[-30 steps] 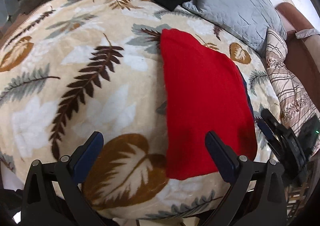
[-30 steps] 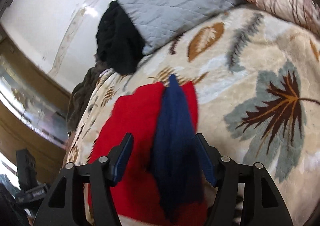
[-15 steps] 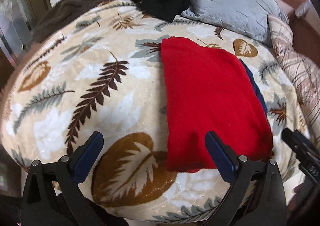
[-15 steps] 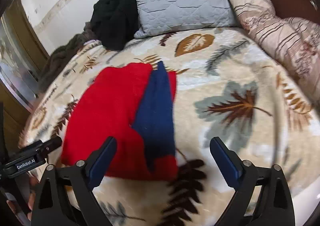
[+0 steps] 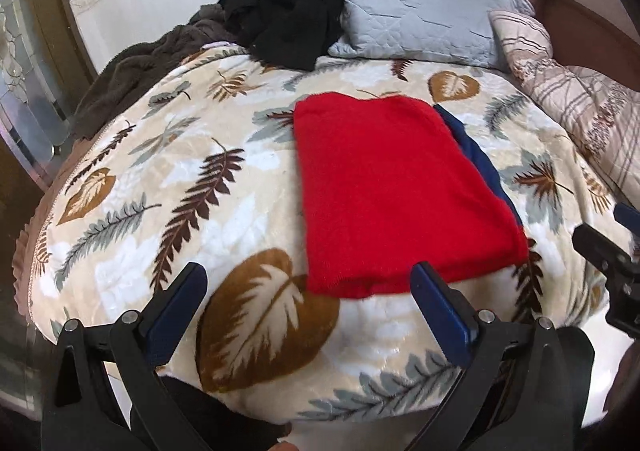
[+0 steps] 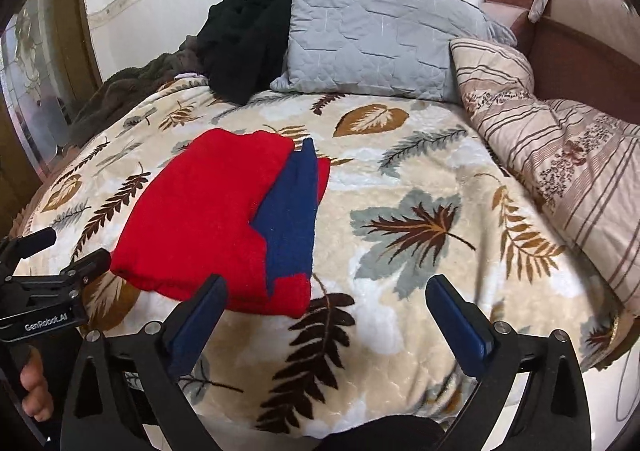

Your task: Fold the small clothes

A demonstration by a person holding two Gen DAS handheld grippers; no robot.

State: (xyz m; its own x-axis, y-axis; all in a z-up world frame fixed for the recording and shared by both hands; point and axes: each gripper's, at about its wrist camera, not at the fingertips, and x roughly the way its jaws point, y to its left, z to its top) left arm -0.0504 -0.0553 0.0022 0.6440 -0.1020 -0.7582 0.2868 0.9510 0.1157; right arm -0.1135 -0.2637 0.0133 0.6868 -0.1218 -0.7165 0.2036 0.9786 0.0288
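The left gripper (image 5: pixel 308 291) and right gripper (image 6: pixel 324 303) are both gaping wide, holding nothing, hovering near the folded red knitted garment with a navy panel (image 6: pixel 224 219), which is lying on the leaf-patterned plush blanket (image 6: pixel 420 187). Any further fold probably means pinching both near corners evenly.

Folded red-and-blue garment (image 6: pixel 224 219) lies beyond the spread-jawed right hand-held gripper (image 6: pixel 326 315).
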